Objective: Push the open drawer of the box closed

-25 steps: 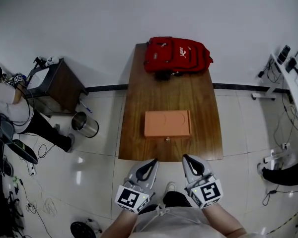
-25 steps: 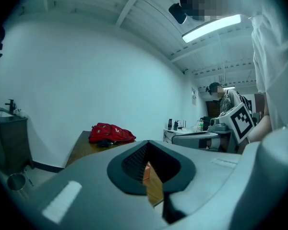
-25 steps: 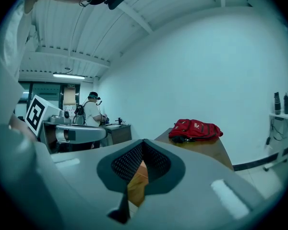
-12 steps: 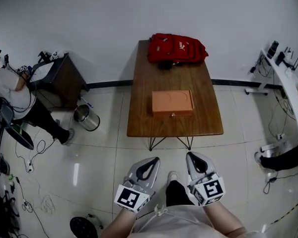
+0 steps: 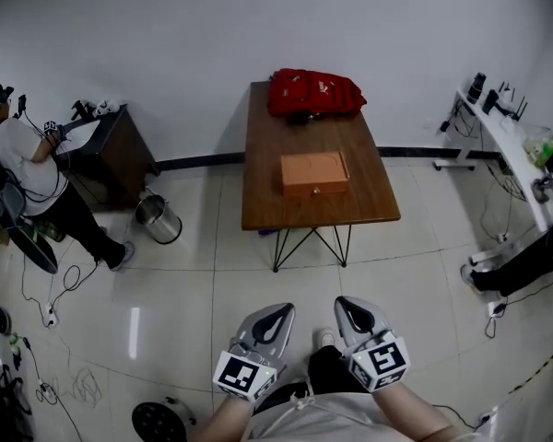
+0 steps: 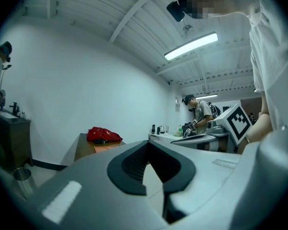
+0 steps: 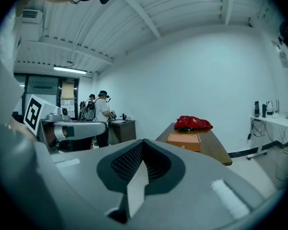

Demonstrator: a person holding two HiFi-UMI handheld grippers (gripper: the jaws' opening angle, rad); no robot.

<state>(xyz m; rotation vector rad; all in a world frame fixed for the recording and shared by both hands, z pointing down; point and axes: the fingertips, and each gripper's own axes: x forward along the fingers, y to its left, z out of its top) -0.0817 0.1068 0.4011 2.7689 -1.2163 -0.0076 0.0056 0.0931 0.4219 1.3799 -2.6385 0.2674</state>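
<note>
The box (image 5: pixel 314 174) sits about mid-table, well apart from both grippers, which hang close to the person's body over the tiled floor (image 5: pixel 166 284). The left gripper (image 5: pixel 280 308) and the right gripper (image 5: pixel 349 302) each have their tips pressed together. Only a thin wedge of floor shows behind the pads, and nothing is gripped in either.

The drawer (image 5: pixel 315 190) looks flush with the box front, so the push seems already done, though from this far off a slight gap would not show.

Risks, as I judge them:
- If the drawer is not fully seated, a further nudge could slide the whole box along the table (image 5: pixel 295 212) toward the backpack (image 5: pixel 315 93), since the box looks light and the wood smooth.
- A push off-centre could skew the box rather than move the drawer.
- The table's 2 visible pairs of thin legs (image 5: pixel 313 243) suggest it could rock under a hard shove.

The box is a flat, matte orange-tan rectangle with a small metallic knob (image 7: pixel 182 146) on the drawer face. The table is a long slab of dark brown wood on black hairpin legs. The backpack is soft red fabric, slumped at the far end. The floor is pale and glossy. The gripper shells are smooth grey plastic and the pads are dark and finely ribbed.
</note>
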